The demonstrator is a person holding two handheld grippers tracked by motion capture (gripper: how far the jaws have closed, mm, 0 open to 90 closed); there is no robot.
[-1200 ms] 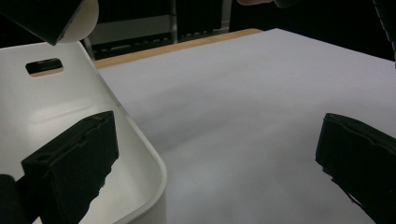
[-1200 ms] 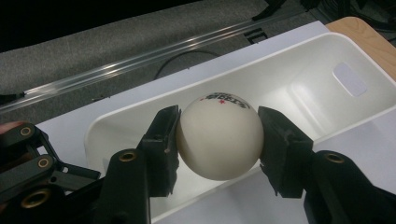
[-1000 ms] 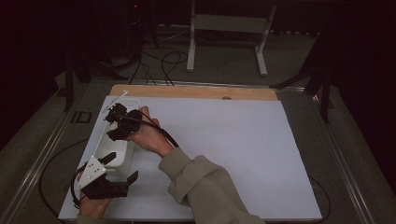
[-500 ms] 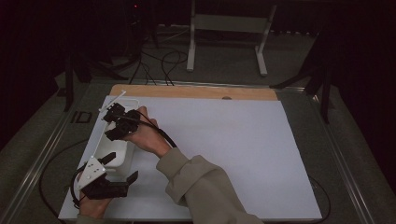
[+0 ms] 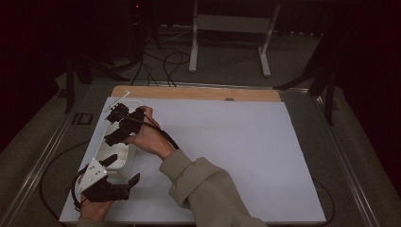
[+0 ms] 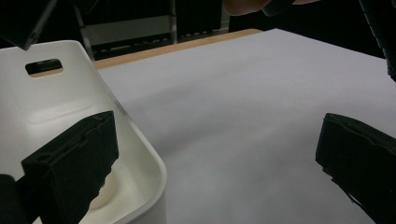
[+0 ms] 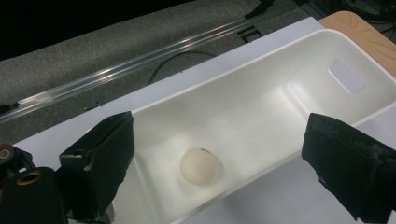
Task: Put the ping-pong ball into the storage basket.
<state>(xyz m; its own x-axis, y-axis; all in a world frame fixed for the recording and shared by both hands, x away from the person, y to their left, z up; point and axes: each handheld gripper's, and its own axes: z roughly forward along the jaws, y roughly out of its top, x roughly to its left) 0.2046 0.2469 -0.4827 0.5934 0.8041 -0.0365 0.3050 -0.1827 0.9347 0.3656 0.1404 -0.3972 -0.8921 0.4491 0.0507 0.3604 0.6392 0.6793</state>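
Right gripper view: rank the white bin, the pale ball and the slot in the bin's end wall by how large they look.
1. White bin, by far the largest, spanning most of the frame.
2. Pale ball, lying on the bin floor.
3. Slot, which looks about as big as the ball but lies farther off, so that order is unsure.

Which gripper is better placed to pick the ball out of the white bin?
The right gripper. It hangs over the white bin, fingers open, the ball between them. The left gripper sits at the bin's near end, aimed across the table.
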